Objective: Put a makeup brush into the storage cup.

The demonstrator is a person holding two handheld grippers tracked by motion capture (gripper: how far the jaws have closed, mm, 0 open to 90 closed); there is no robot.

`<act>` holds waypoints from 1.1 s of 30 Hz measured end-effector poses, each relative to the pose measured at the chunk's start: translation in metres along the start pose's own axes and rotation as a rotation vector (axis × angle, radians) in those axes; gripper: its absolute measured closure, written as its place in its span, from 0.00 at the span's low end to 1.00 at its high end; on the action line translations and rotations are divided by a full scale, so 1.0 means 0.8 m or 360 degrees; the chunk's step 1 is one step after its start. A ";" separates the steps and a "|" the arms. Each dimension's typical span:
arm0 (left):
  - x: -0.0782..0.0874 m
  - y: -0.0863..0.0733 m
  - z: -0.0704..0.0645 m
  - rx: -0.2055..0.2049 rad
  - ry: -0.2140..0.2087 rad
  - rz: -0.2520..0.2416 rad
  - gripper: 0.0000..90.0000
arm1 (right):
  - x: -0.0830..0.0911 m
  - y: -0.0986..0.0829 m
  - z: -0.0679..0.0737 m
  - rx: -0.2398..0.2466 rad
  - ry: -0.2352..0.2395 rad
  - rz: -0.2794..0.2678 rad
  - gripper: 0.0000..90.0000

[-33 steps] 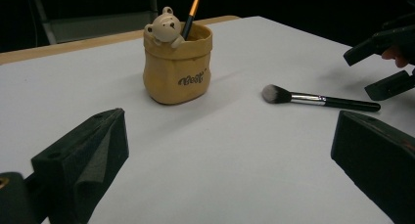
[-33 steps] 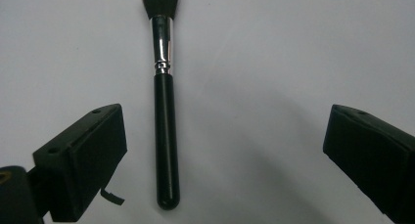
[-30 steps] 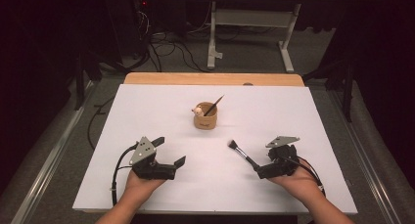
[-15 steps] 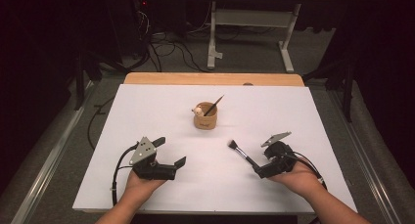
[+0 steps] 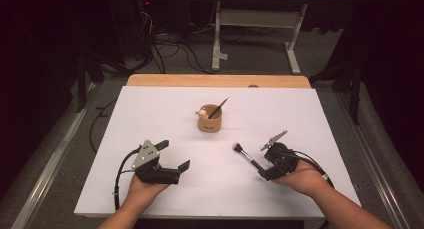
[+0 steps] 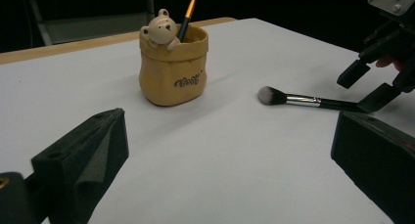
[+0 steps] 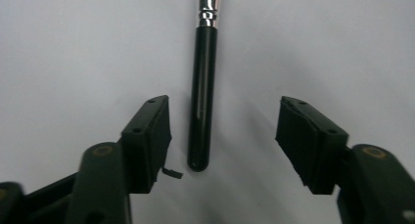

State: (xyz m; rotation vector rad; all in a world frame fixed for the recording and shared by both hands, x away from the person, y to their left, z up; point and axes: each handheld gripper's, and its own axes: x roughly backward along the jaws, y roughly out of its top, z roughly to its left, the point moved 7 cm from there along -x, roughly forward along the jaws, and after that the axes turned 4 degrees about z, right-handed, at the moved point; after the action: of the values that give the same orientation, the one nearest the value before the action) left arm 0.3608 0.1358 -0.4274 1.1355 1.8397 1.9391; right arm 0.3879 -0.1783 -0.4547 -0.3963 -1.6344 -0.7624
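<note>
Right hand-held gripper (image 7: pixel 222 136): jaws apart, straddling makeup brush (image 7: pixel 203 92) handle, untouched; high view shows bristles (image 5: pixel 238 148). Left hand-held gripper (image 5: pixel 175 155) agape.

The makeup brush (image 6: pixel 313 101) had a black handle, silver ferrule and pale, dark-tipped bristles. The tan bear pot (image 6: pixel 172 63) bore dark lettering. The table (image 5: pixel 150 114) was white.

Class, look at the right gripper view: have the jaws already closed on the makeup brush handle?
No: the right gripper has its jaws spread on either side of the brush handle, with a gap on both sides.
</note>
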 end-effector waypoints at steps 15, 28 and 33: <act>0.002 0.002 -0.001 -0.0008 0.0004 -0.0015 0.02 | 0.000 0.013 0.006 0.0083 0.0050 0.0140 0.71; 0.003 0.003 0.000 -0.0018 0.0005 -0.0023 0.02 | -0.008 0.019 0.007 0.0113 0.0030 0.0220 0.82; 0.003 0.003 0.000 -0.0014 0.0006 -0.0029 0.02 | -0.010 0.019 0.008 0.0066 0.0039 0.0267 0.84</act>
State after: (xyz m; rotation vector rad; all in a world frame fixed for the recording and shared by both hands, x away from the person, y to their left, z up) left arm 0.3597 0.1371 -0.4241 1.1096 1.8349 1.9388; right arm 0.3946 -0.1622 -0.4589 -0.4861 -1.5698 -0.6046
